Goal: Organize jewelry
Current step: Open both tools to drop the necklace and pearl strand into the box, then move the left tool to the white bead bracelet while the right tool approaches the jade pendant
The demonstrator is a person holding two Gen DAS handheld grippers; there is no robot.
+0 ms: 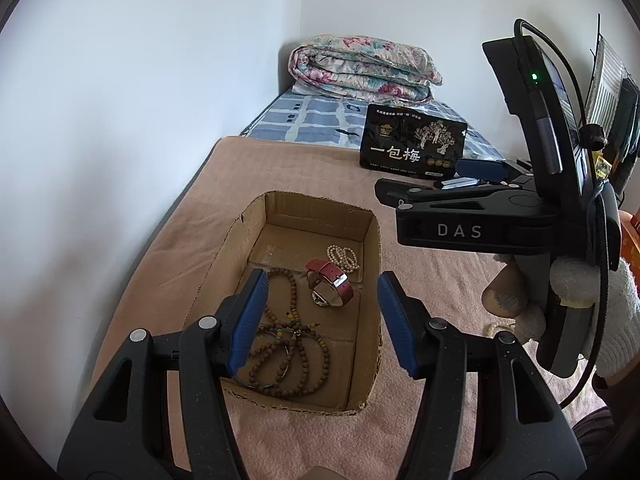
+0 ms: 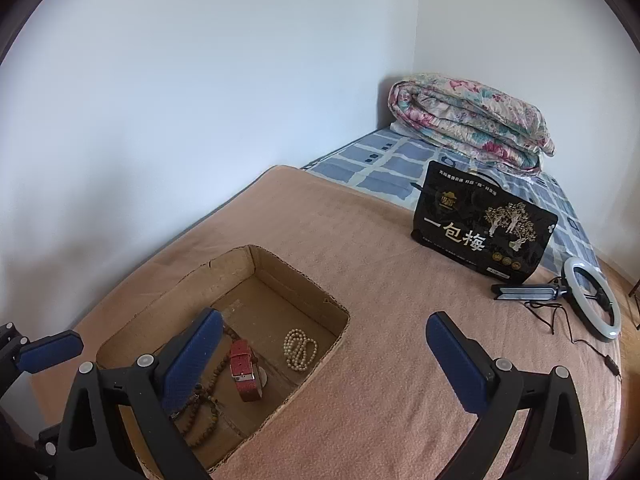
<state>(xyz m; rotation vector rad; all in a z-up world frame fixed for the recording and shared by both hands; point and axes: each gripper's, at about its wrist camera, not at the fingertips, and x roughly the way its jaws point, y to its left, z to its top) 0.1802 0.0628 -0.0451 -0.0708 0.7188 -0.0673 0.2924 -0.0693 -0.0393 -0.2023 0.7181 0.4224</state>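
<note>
Nearest the lens in the left wrist view, your left gripper point(image 1: 320, 316) is filling the bottom of the frame, its blue pads spread wide and gripping nothing. It is hovering over the near end of the cardboard box point(image 1: 372, 240), which is sitting in the lower centre of that view on the pink blanket point(image 1: 320, 172).

Inside the box, the brown bead necklace point(image 1: 288, 344) is lying coiled at the near end, partly hidden behind your left pad. The red-strap watch point(image 1: 330, 284) is lying just past it, near the middle of the box floor, and the white pearl strand point(image 1: 343, 257) is bunched by the far right wall. All three are lying loose on the cardboard floor.

In the right wrist view your right gripper point(image 2: 324, 356) is occupying the lower frame, jaws also spread wide and empty; one pad is over the box, the other over bare blanket to the right. You are seeing the same watch point(image 2: 245, 369), pearls point(image 2: 299, 349) and brown beads point(image 2: 204, 420) there.

Further out, a black printed package point(image 2: 484, 228) is standing upright at right of centre, a ring light point(image 2: 592, 304) is lying at the right edge, and a folded floral quilt point(image 2: 468, 120) is resting in the upper right corner.
</note>
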